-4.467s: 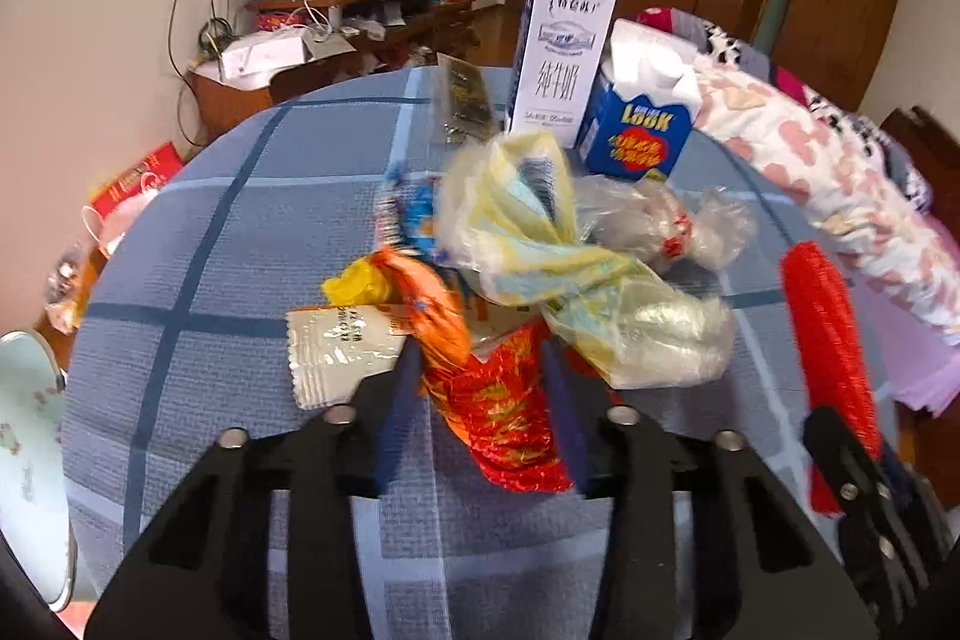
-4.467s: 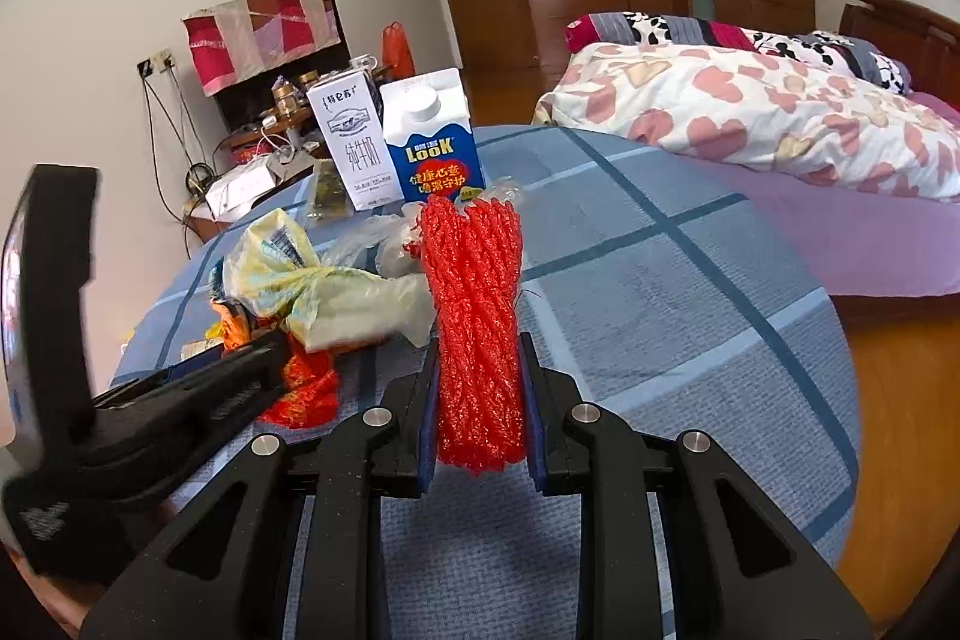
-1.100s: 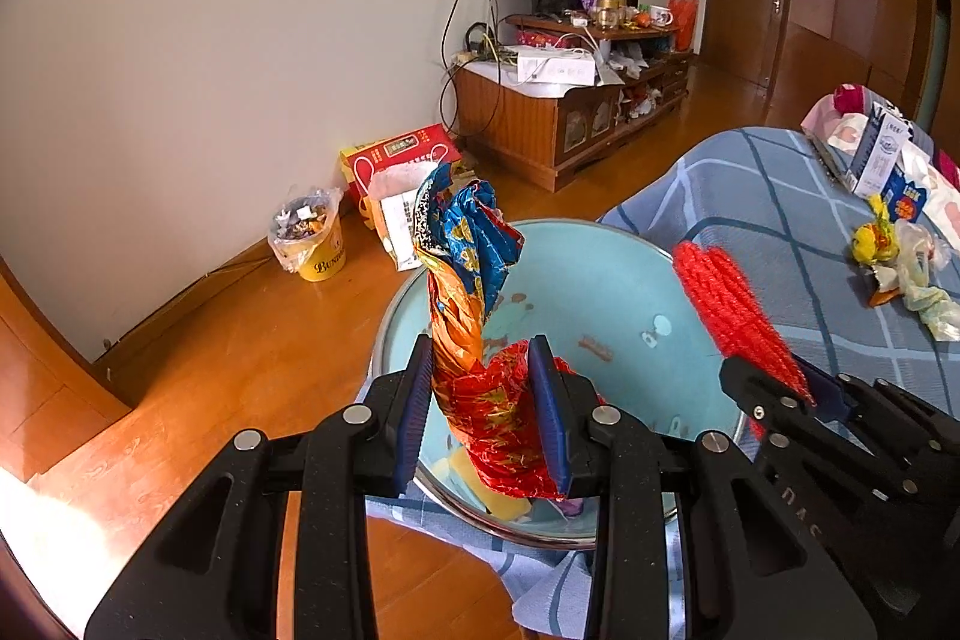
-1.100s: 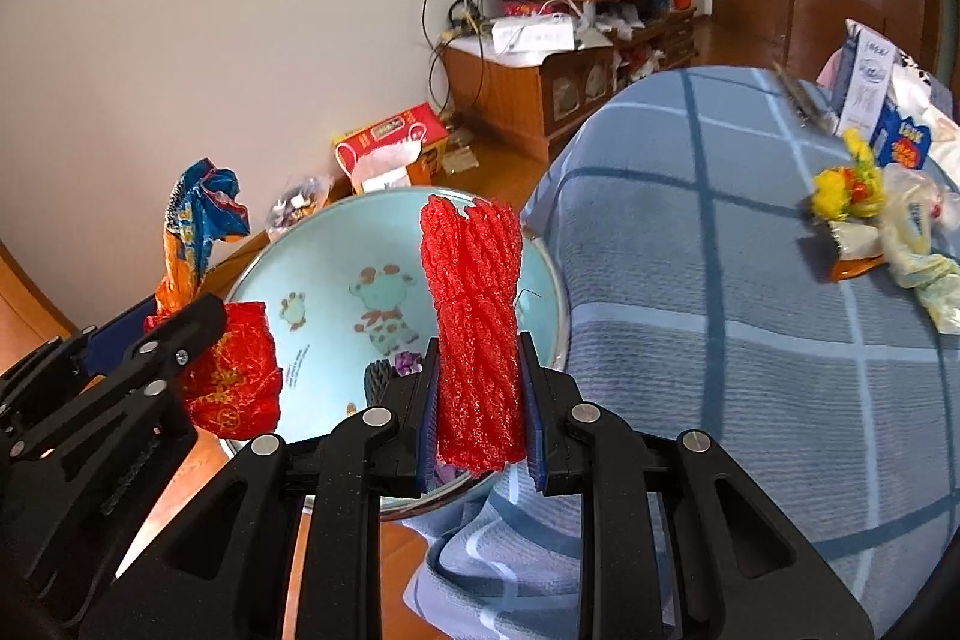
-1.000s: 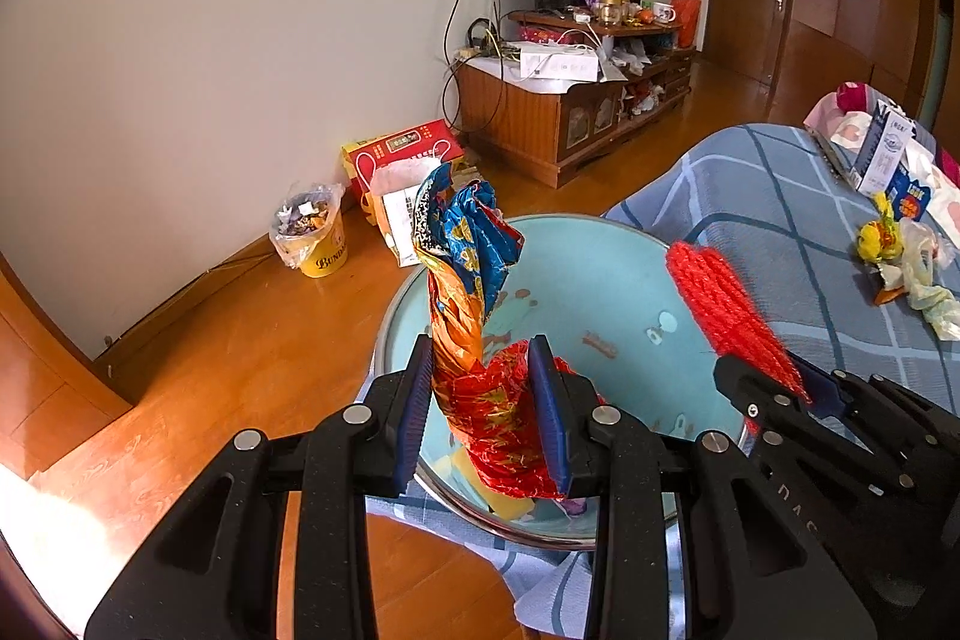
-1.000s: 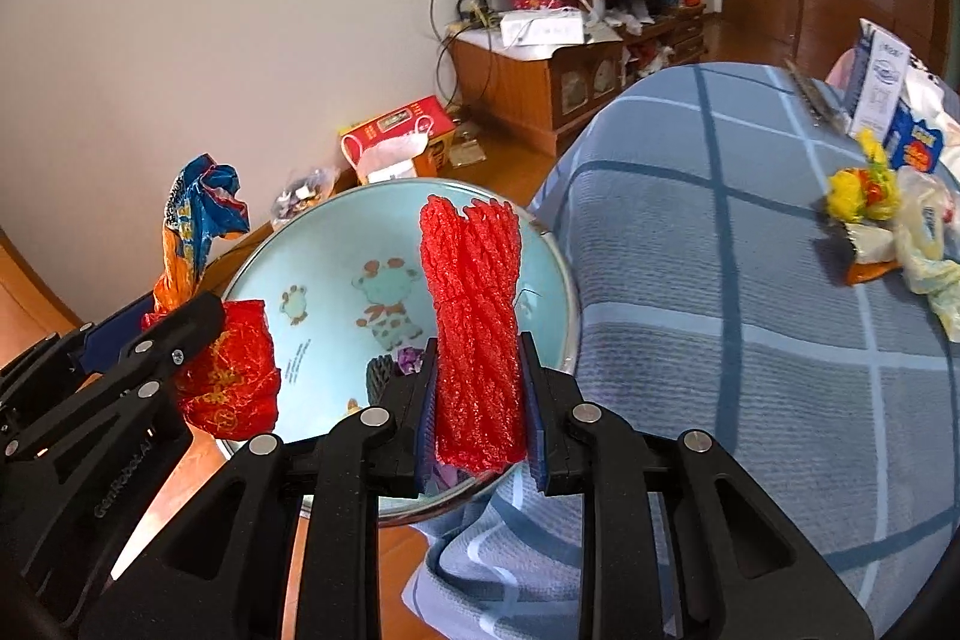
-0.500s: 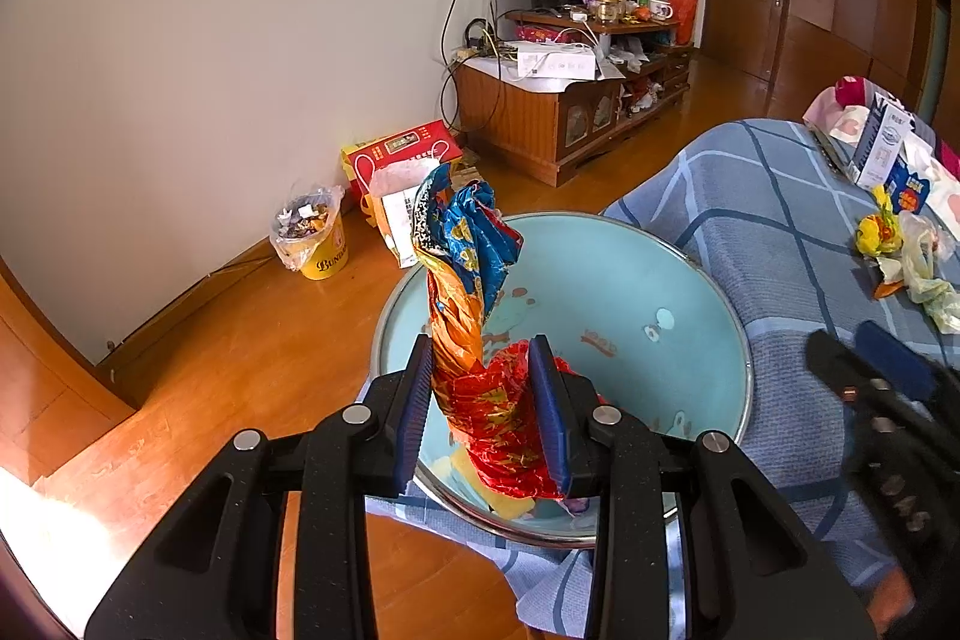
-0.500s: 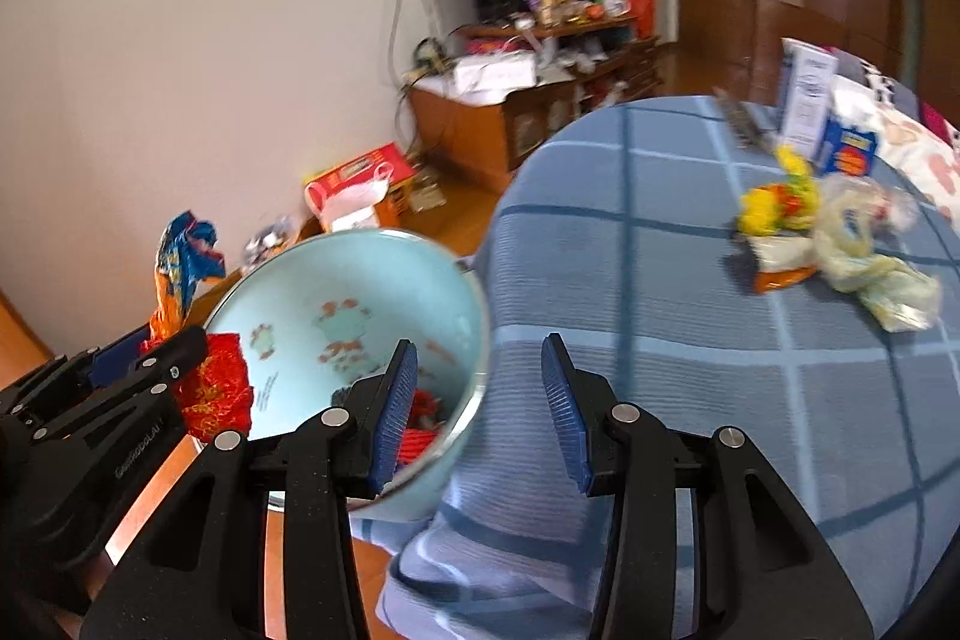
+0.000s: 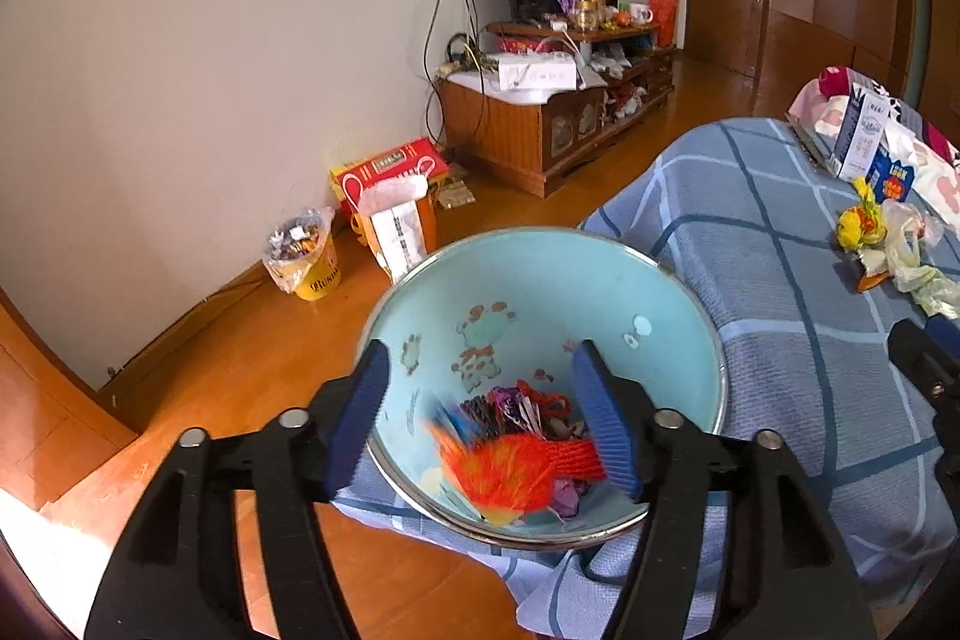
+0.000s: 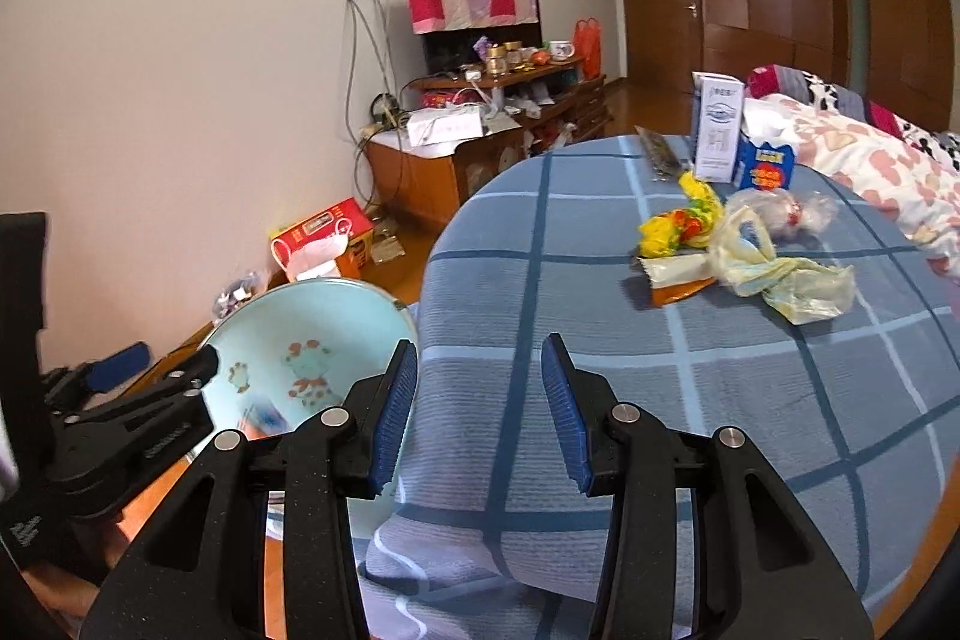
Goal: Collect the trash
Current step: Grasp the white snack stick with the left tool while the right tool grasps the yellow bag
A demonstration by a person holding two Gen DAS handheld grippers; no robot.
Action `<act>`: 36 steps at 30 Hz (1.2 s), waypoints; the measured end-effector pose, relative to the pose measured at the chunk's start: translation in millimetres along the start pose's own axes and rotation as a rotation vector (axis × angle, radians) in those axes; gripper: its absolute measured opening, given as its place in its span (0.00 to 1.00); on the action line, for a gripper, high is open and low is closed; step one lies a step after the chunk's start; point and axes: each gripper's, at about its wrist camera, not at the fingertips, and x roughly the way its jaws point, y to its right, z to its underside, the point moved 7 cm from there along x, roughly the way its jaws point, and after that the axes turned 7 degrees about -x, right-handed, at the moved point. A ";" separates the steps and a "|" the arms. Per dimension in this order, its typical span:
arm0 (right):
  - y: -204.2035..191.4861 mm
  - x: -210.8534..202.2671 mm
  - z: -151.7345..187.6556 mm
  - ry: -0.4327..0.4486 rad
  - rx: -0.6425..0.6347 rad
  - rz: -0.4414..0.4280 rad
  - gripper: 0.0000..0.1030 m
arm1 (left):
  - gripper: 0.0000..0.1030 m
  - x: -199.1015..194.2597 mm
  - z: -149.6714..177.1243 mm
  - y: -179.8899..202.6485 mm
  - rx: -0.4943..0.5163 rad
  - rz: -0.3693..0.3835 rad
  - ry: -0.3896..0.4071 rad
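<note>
Left gripper [image 9: 480, 415] hangs directly over the basin [image 9: 672, 274], fingers wide apart, nothing between them; a blurred red-orange wrapper [image 9: 510, 472] sits low inside the basin, apparently mid-drop, on top of a dark jumble of scraps and a red ribbed strip [image 9: 570, 457]. Right gripper [image 10: 479, 400] is also spread open and empty, just right of the basin [image 10: 336, 292] and over the near edge of the blue checked cloth [image 10: 600, 340]. Judged progress: roughly halfway, since some trash is already in the basin but a cluster is left on the cloth, well beyond the basin. Count in that cluster, as far as the right wrist view shows: one yellow-orange wrapper [image 10: 678, 223], one flat foil packet [image 10: 681, 277] with an orange corner under it, one pale yellow plastic bag [image 10: 780, 274], one clear crumpled bag [image 10: 786, 208]. Farther past the basin, two cartons stand upright: one white [image 10: 717, 130], one blue [image 10: 765, 163], touching or nearly so; a dark flat packet [image 10: 660, 154] lies just beside them. Cannot tell whether the cartons count as trash. Basin count: one. Grippers: two, both empty. Pieces inside the basin too tangled to count exactly, at least three. Next likely need is a reach back to the cluster.
</note>
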 end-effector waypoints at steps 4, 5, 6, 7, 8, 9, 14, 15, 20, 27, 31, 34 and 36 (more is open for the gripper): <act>10.5 -1.4 1.5 -0.013 0.023 0.020 0.47 | 0.80 -16.9 -3.8 3.2 -0.006 -0.005 0.032; 11.8 -2.8 2.6 -0.014 0.023 0.025 0.50 | 0.80 -20.7 -5.2 5.1 -0.005 -0.006 0.041; 13.9 -4.6 2.6 -0.014 0.019 0.039 0.52 | 0.82 -25.5 -5.8 8.0 0.000 -0.005 0.050; 16.4 -6.5 2.6 -0.012 0.015 0.053 0.52 | 0.83 -28.8 -5.4 11.6 0.008 -0.002 0.054; 18.7 -8.2 3.1 -0.011 0.014 0.062 0.53 | 0.84 -30.9 -5.6 15.3 0.015 0.001 0.056; 20.2 -8.8 3.9 -0.014 0.014 0.067 0.53 | 0.84 -34.3 -4.7 20.0 0.024 0.005 0.059; 33.8 -12.8 8.1 -0.020 0.036 0.074 0.53 | 0.88 -45.1 1.4 41.0 0.062 0.026 0.062; 40.2 -14.0 9.4 -0.021 0.046 0.078 0.53 | 0.89 -47.0 3.1 45.6 0.066 0.031 0.060; 69.6 -13.6 17.9 -0.040 0.096 0.123 0.53 | 0.90 -50.8 8.1 64.9 0.104 0.042 0.054; 130.3 -13.5 40.1 -0.070 0.176 0.166 0.52 | 0.94 -47.1 28.1 97.3 0.198 0.056 0.032; 180.0 -14.4 50.1 -0.095 0.210 0.215 0.46 | 0.94 -32.7 37.7 115.4 0.238 0.062 -0.003; 213.1 -13.3 44.8 -0.104 0.236 0.235 0.45 | 0.94 -23.3 39.9 130.1 0.254 0.076 -0.025; 227.6 -9.3 32.5 -0.096 0.209 0.244 0.45 | 0.94 -19.6 39.2 140.9 0.269 0.086 -0.025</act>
